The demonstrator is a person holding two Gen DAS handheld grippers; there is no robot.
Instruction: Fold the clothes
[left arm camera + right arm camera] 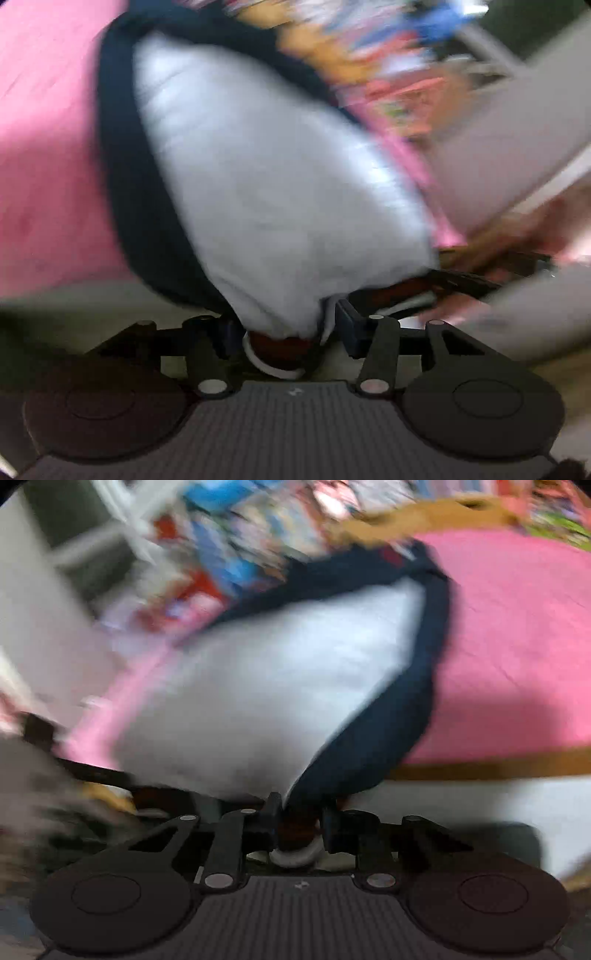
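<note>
Garment [266, 192], white with navy trim, lies on the pink bed [48, 166], one near corner in each gripper: left gripper [284, 332] and right gripper [295, 825] jaws pinch cloth, likely to lift the hem for folding.

Pink bed sheet [517, 646]; white-and-navy garment [277, 686] lying on it; patterned bedding [229, 554] behind.

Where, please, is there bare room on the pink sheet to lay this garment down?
The widest bare stretch of pink sheet lies beyond the white-and-navy garment's navy edge, bordered by the sheet's brown trim. The left wrist view shows that same patch. It is crowded along the far side, by the colourful patterned fabric.
</note>
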